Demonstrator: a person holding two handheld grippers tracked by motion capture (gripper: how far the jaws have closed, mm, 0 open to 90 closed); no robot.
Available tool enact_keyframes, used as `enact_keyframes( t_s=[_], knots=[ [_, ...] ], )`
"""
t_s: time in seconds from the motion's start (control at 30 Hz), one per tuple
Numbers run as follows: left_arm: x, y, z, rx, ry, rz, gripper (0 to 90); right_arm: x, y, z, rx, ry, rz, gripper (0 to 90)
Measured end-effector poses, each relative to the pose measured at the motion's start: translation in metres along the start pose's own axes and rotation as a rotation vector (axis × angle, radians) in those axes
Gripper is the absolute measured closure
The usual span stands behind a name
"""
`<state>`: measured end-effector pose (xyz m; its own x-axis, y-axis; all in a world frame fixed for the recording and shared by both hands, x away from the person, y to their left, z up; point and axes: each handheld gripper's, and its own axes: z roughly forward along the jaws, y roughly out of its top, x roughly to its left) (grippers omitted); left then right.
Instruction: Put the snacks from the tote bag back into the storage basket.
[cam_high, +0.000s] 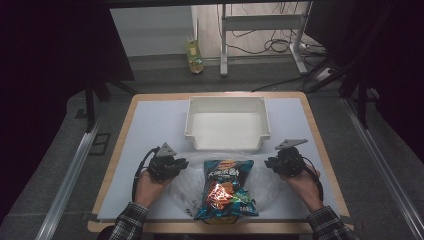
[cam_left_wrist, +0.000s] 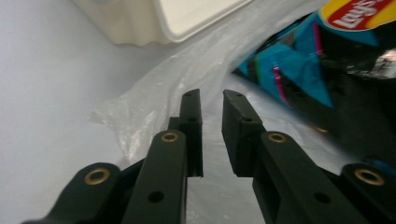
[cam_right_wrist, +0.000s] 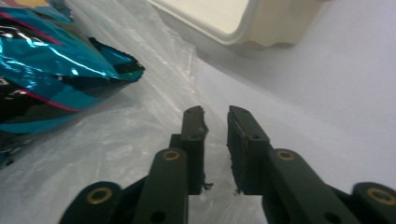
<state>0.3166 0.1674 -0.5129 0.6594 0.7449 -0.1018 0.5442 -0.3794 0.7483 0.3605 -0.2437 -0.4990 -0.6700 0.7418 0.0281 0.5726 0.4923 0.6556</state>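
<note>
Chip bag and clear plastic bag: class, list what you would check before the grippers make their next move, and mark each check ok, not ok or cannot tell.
1. Left gripper has a gap between its jaws and nothing held: ok.
2. Right gripper has a gap between its jaws and nothing held: ok.
3. Both grippers sit over the clear plastic bag, one each side of the chip bag: ok.
4. Chip bag lies on the plastic bag: ok.
5. Which edge of the plastic bag is the opening: cannot tell.
6. White bin stands behind, out of the way: ok.
</note>
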Motion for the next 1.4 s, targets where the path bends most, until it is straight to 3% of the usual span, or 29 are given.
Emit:
enact_keyframes(
  t_s=[0.1,0.3,0.73,0.9,1.2,1.4],
  knots=[
    [-0.006,-0.001,-0.004,-0.017,0.010,0.021,75.4,0.003,0.001,-0.002,0.001,0.001,-0.002,67.3],
    [-0.018,-0.003,-0.013,-0.072,-0.009,0.033,68.3,0.007,0.004,-0.012,-0.017,0.008,0.001,56.9],
    [-0.030,-0.015,-0.023,-0.093,0.026,0.042,49.6,0.012,0.001,-0.026,-0.030,0.057,0.016,39.0],
    [-0.031,-0.021,-0.028,-0.106,0.031,0.030,40.4,0.014,-0.002,-0.033,-0.025,0.096,0.027,37.1],
    [-0.034,-0.030,-0.033,-0.103,0.048,0.028,24.0,0.021,-0.008,-0.047,-0.035,0.125,0.063,30.4],
    [-0.036,-0.033,-0.034,-0.097,0.045,0.018,16.5,0.034,-0.007,-0.057,-0.048,0.149,0.042,29.3]
  ],
)
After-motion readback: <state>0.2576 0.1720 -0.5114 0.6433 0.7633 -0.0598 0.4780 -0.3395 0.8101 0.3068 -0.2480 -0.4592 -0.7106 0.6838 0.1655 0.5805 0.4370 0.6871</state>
